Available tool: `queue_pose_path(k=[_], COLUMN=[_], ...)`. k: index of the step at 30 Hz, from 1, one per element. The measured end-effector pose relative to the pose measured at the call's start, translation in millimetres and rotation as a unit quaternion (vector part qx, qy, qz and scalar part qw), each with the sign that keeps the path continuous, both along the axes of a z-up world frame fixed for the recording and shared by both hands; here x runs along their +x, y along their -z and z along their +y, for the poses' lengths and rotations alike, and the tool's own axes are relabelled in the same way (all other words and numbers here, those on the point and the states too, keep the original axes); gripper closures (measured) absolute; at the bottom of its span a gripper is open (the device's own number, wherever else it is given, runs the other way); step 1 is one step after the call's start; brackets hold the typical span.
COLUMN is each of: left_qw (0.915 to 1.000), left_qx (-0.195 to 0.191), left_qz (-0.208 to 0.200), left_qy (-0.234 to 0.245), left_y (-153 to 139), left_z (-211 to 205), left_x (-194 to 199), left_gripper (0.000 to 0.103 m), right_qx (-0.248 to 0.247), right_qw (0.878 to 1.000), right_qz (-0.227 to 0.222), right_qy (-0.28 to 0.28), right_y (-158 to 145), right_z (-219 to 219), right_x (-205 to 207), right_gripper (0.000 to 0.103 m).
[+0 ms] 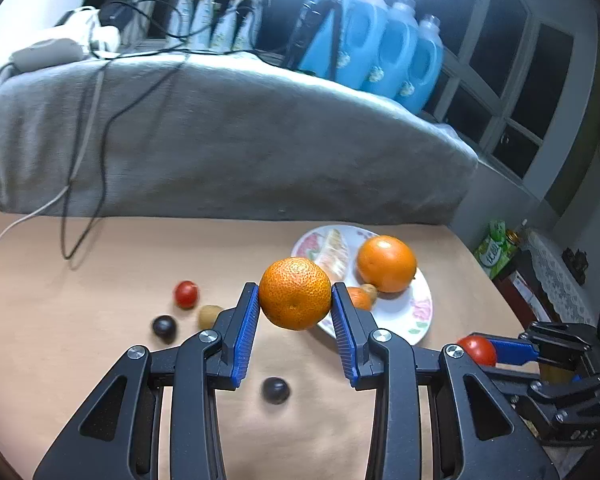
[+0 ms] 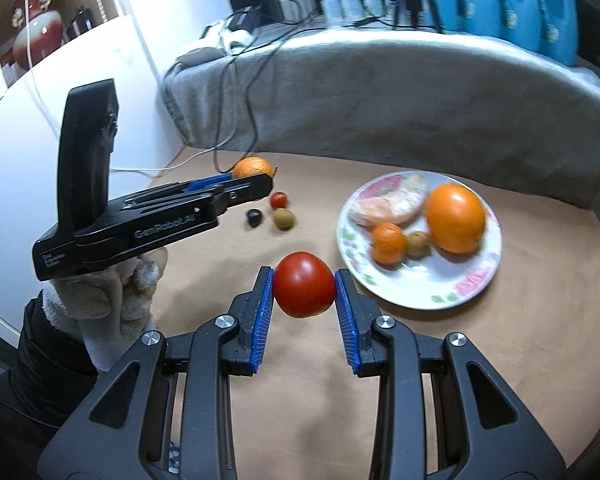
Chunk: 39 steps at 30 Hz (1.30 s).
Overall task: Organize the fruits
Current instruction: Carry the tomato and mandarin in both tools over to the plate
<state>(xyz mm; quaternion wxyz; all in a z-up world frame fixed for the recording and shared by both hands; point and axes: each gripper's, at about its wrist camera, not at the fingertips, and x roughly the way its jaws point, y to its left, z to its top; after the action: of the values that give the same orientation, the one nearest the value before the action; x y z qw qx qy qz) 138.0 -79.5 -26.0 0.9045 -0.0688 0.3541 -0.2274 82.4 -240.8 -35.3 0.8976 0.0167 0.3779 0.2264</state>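
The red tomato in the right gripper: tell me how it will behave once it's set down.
The red tomato looks round and glossy, so it will probably roll on the flat table. The right gripper holds it only at its sides; its smooth skin may slip.

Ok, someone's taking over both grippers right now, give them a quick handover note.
Left gripper: shut on the mandarin, held above the table.
Right gripper: shut on the large tomato, also lifted.
Done: big orange, small orange, a kiwi and a wrapped item are on the plate.
Left: plate both held fruits, then the small tomato, the loose kiwi and two dark fruits.
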Motion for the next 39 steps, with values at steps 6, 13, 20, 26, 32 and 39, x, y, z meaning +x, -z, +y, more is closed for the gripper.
queue_pose_path(k=[6, 13, 20, 26, 32, 39], left_qw=[0.9997, 0.9989, 0.9979, 0.9971, 0.9967, 0.9966], left_qx=[0.006, 0.015, 0.026, 0.029, 0.028, 0.027], left_qz=[0.009, 0.02, 0.03, 0.039, 0.046, 0.051], left_qy=[0.021, 0.039, 0.052, 0.059, 0.062, 0.058], left_y=[6.8, 13.6, 19.8, 24.4, 25.8, 27.6], left_z=[-26.6, -49.8, -68.6, -78.3, -81.2, -80.8], left_x=[5.8, 16.2, 26.7, 35.2, 41.1, 45.0], left_gripper=[0.068, 0.068, 0.068, 0.068, 0.068, 0.068], right_qx=[0.004, 0.0, 0.003, 0.003, -0.005, -0.011], right_qw=[1.0, 0.998, 0.998, 0.998, 0.998, 0.998], right_qz=[0.011, 0.022, 0.034, 0.04, 0.041, 0.042], right_qy=[0.029, 0.054, 0.056, 0.054, 0.048, 0.048], right_y=[11.7, 27.7, 42.4, 50.2, 54.9, 58.2], right_z=[-32.2, -61.0, -67.9, -68.2, -64.0, -60.8], right_x=[6.3, 21.8, 36.0, 47.4, 54.2, 60.7], right_gripper=[0.071, 0.071, 0.071, 0.071, 0.07, 0.07])
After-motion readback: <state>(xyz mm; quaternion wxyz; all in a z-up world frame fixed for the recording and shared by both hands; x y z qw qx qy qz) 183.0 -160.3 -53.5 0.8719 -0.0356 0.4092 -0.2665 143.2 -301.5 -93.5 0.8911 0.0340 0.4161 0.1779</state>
